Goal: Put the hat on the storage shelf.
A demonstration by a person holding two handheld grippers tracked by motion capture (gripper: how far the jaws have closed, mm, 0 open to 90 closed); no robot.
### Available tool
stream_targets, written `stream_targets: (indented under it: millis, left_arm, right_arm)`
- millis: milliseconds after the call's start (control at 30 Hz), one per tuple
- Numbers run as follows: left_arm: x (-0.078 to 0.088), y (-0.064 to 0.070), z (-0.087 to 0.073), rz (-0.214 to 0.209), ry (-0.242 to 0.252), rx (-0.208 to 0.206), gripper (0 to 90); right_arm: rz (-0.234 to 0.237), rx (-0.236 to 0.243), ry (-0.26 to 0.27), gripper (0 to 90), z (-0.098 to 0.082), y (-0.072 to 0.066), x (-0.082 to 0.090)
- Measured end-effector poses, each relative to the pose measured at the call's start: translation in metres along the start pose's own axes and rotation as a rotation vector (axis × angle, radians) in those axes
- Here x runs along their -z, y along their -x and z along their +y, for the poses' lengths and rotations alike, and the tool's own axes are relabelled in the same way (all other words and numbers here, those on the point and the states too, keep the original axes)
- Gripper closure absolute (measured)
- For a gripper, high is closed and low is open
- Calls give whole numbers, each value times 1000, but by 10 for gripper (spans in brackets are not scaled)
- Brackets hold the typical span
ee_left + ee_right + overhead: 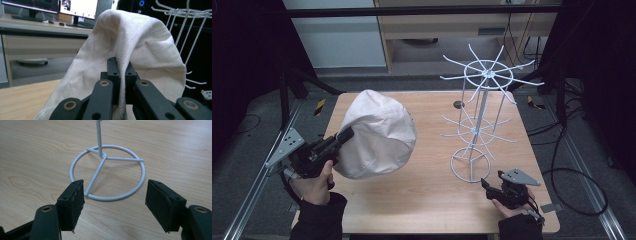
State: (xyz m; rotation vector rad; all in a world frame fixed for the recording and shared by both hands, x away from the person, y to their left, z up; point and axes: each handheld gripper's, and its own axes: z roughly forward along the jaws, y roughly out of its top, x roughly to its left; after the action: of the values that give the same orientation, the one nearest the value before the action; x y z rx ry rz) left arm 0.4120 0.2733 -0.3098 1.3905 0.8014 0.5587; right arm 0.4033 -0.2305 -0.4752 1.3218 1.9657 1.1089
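High view — left tongs [346,134] pinching white hat [377,132], right tongs [492,181] agape

We're looking at a cream hat [377,134] in a coarse, matt woven cloth, kind of like canvas, with the weave and a few faint smudges clear in the left gripper view, and it's pinched between the matt black plastic-looking jaws of the left gripper [120,75], which have brass-coloured rivets at the joints. The rack [479,107] is thin wire with a smooth white coating that has a slight sheen, and the table [432,195] is pale wood-grain with a smooth, low-gloss top. We'd say the right gripper [115,205] has the same matt black finish, with slightly rough, worn-looking pad faces.
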Motion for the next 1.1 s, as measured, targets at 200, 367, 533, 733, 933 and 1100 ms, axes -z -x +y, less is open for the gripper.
stream_targets:
  millis: [200,367,533,733,933,1100]
  left_arm:
    - [0,6,5,-5,33,-8,877]
    - [-2,13,14,-31,85,-10,878]
    - [0,15,22,-38,137,6,878]
    - [-1,16,31,-55,200,37,878]
    - [-6,21,42,-82,256,57,878]
    - [-9,25,51,-98,301,61,878]
  right_arm:
    - [2,2,1,311,0,-1,0]
    - [2,-2,2,309,0,0,-1]
    - [-1,0,4,308,-1,0,-1]
    - [-4,3,6,308,-1,1,-1]
    - [3,-6,0,308,0,0,-1]
    - [-1,0,7,308,-1,1,-1]
